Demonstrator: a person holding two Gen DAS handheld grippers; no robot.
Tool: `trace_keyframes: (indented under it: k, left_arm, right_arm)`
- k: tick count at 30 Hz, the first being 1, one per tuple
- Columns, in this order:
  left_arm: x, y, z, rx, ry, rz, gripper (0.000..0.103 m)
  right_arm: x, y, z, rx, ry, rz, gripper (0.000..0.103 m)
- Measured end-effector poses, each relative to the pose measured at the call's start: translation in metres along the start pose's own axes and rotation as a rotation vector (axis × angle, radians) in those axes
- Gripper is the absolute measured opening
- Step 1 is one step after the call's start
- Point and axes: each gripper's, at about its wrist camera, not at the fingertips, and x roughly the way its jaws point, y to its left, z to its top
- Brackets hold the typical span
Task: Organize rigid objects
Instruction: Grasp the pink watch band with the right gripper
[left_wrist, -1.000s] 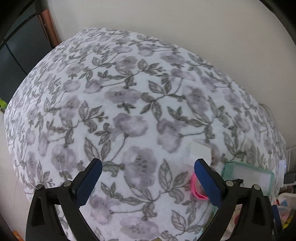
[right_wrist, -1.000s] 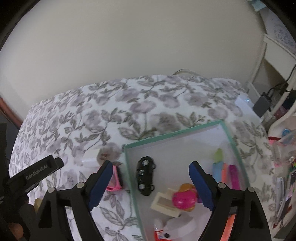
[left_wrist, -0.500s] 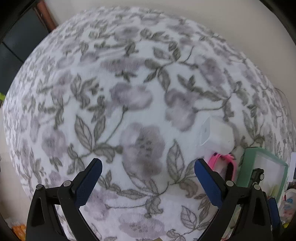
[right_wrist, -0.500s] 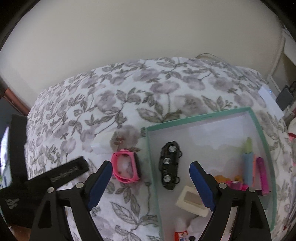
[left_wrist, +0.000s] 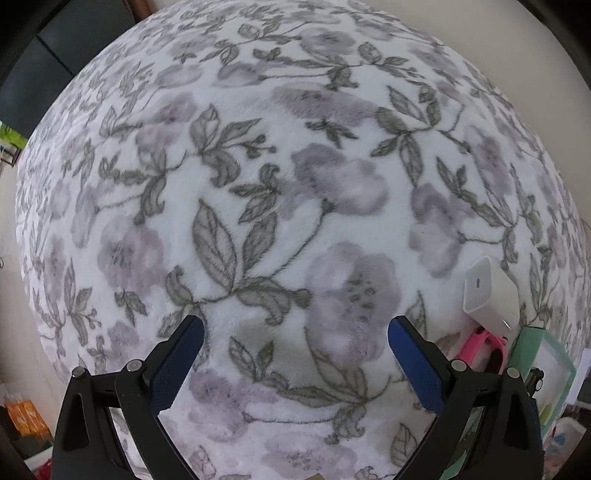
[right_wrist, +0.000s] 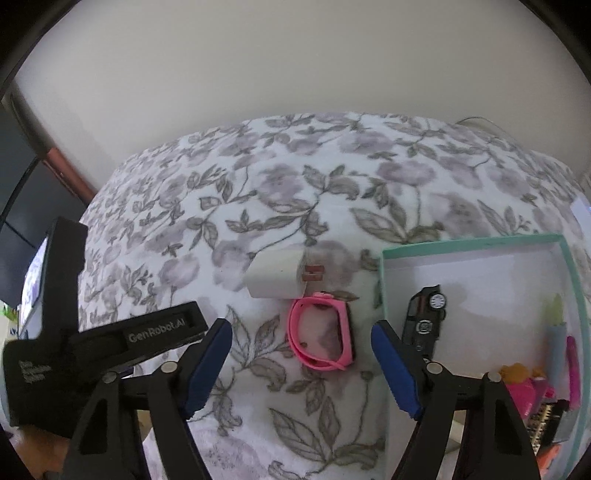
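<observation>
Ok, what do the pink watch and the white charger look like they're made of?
Pink watch: likely soft silicone or rubber, matte, its band bent into a loop. White charger: hard, smooth plastic with crisp edges and a slight sheen, metal prongs at one end.

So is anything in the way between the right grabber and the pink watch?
Nothing visible. The pink plastic watch lies on the flowery blanket just ahead of the open right gripper.

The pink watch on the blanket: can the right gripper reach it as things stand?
Probably yes. The right gripper is open, and the pink watch lies just ahead between its fingers with nothing over it; the white charger sits behind it.
</observation>
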Motion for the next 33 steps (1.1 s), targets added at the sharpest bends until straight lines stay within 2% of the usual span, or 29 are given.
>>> trace_keyframes:
  k: [3, 12, 19, 24, 26, 33]
  left_arm:
    - [0.004, 0.007, 0.0, -0.012, 0.008, -0.01, 0.1]
    - [0.027, 0.033, 0.02, -0.038, 0.027, -0.032, 0.1]
    - [0.026, 0.043, 0.027, -0.041, 0.021, -0.044, 0.1]
    - [0.021, 0.045, 0.028, -0.044, 0.022, -0.049, 0.1]
    - [0.017, 0.041, 0.025, -0.039, 0.012, -0.048, 0.1]
    - [0.007, 0.025, 0.029, 0.008, -0.034, -0.069, 0.1]
  right_arm:
    - [0.009, -0.002, -0.002, 0.008, 0.023, 0.003, 0.075]
    - [0.023, 0.0, -0.002, 0.007, 0.027, -0.03, 0.074]
    - [0.034, 0.01, -0.005, -0.034, 0.055, -0.061, 0.074]
    - [0.031, 0.004, -0.003, 0.01, 0.048, -0.029, 0.073]
    - [0.033, 0.001, -0.003, 0.026, 0.052, -0.041, 0.067]
    - [0.043, 0.012, -0.004, -0.029, 0.043, -0.122, 0.065]
